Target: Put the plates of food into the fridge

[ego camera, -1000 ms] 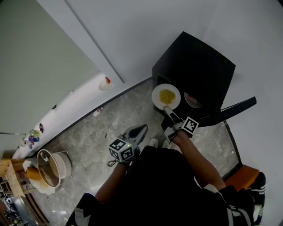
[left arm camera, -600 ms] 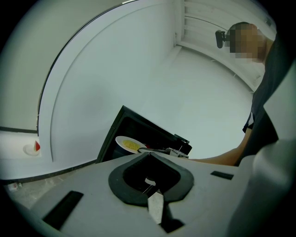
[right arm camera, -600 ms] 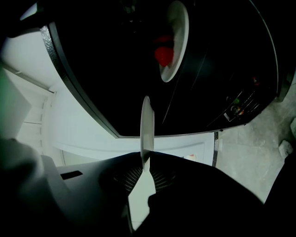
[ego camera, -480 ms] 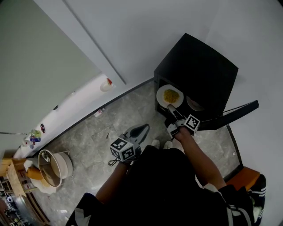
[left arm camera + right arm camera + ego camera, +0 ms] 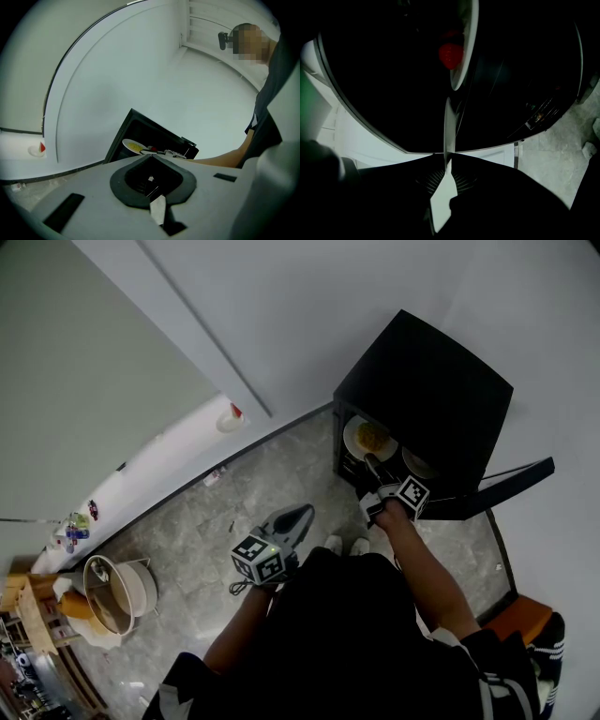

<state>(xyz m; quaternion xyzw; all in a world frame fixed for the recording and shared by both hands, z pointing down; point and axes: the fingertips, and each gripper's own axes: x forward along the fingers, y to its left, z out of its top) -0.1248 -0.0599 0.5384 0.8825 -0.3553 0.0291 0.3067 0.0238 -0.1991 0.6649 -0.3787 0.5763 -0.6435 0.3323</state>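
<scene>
A black mini fridge (image 5: 427,390) stands against the wall with its door (image 5: 497,486) swung open. My right gripper (image 5: 373,465) is shut on the rim of a white plate of yellow food (image 5: 368,438), which sits just inside the fridge opening. In the right gripper view that plate (image 5: 448,124) shows edge-on between the jaws. Beyond it is a second plate (image 5: 465,47) with a red piece of food (image 5: 449,55); the head view shows this second plate (image 5: 415,463) to the right. My left gripper (image 5: 292,518) hangs shut and empty over the floor. From it I see the fridge (image 5: 123,133) and the yellow-food plate (image 5: 132,146).
A white pot (image 5: 117,592) stands on the marble floor at lower left beside wooden items. A small white-and-red object (image 5: 228,416) rests on the white ledge along the wall. An orange object (image 5: 516,610) lies at lower right near the open door.
My right gripper has carried the yellow-food plate forward from in front of the fridge into its opening. The left gripper has stayed where it was.
</scene>
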